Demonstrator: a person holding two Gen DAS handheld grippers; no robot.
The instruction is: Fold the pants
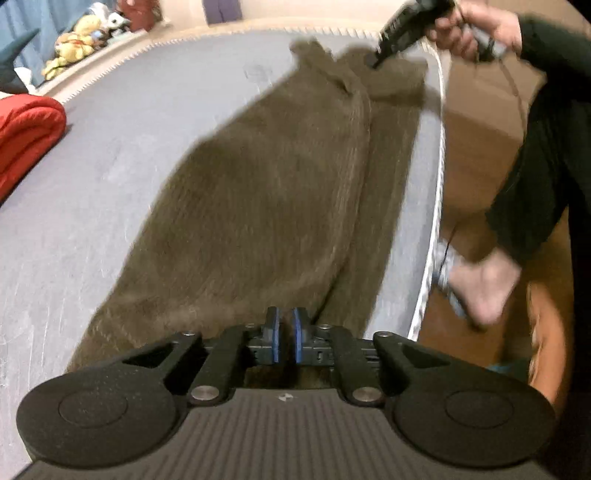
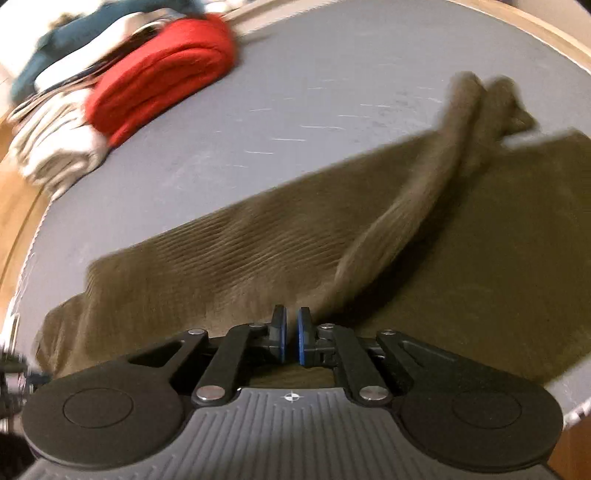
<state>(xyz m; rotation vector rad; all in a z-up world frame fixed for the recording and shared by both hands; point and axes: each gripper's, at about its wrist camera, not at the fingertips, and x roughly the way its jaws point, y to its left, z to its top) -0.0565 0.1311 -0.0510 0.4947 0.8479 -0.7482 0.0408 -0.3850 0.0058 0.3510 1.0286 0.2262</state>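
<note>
Plainly, the olive-brown ribbed pants [image 1: 258, 192] lie stretched along the grey mattress [image 1: 110, 166], close to its right edge, where a pale piping runs beside them, and one layer of the cloth rests over another with a long fold line down the right side. From the left wrist view the left gripper [image 1: 284, 325] sits at the near end of the pants with its blue-padded jaws drawn almost together, a thin slit between them; the cloth lies right at its tips, but the blur does not let me say whether any of it is pinched there. At the far end of the same view the right gripper [image 1: 373, 62], held in a person's hand [image 1: 469, 29], has its tip down on a bunched, lifted corner of the pants. The right wrist view shows that gripper's own jaws [image 2: 291, 328] nearly closed, a narrow gap between the blue pads, and a twisted ridge of the cloth rising from just beside them and running away to the far right; whether cloth is caught between the pads cannot be told. A red folded garment [image 2: 162, 70] lies on the far left of the mattress, touching a pile of pale and blue-green clothes [image 2: 59, 140]. Stuffed toys [image 1: 74, 44] sit beyond the far left edge. The person's dark-trousered leg and a bare foot [image 1: 484, 288] show to the right of the mattress, over a brown floor.
</note>
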